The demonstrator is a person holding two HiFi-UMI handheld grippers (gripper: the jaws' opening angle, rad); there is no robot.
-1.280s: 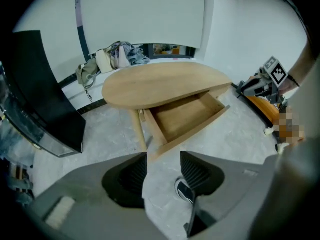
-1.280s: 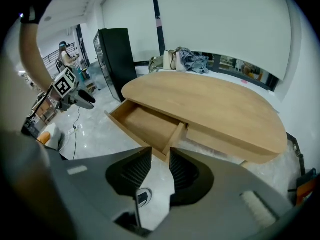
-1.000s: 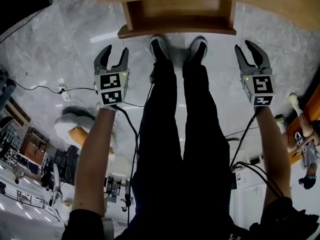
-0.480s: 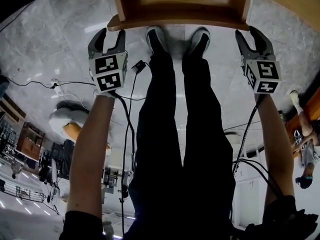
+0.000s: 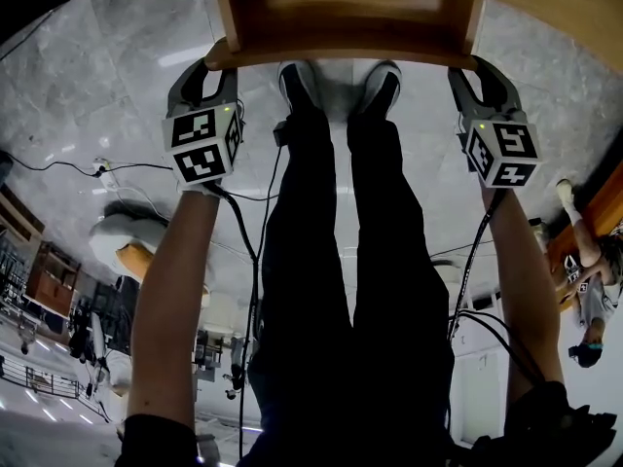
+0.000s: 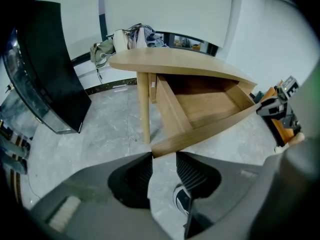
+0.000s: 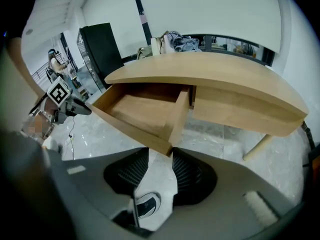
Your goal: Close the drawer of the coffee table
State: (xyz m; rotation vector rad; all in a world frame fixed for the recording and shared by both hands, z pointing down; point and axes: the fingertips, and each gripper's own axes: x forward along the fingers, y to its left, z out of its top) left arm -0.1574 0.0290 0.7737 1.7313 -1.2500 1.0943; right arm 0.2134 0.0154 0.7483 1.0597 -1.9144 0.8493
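Head view: drawer (image 5: 346,13) pulled out, slide axis toward the shoes (image 5: 382,84), front panel crosswise. Left gripper (image 5: 207,69) and right gripper (image 5: 477,74) have jaws apart, just narrowed, with the drawer's front corners at their tips — possibly touching.

Interior of a large indoor hall set up as a recording or test space, not a lived-in home. A polished grey marble-patterned floor (image 5: 97,86) runs bare to plain white walls (image 6: 165,9). A loose black cable (image 5: 97,166) trails across the floor. The wooden coffee table (image 7: 210,79) stands alone, with no rug or seating around it. Behind it, a heap of bags and clothing (image 6: 132,36) lies on a low ledge, and a tall black cabinet (image 6: 55,69) stands against the wall. At the margins appear a metal railing (image 5: 39,382), a small wooden cabinet (image 5: 54,275) and a second person (image 5: 589,300) beside orange furniture.
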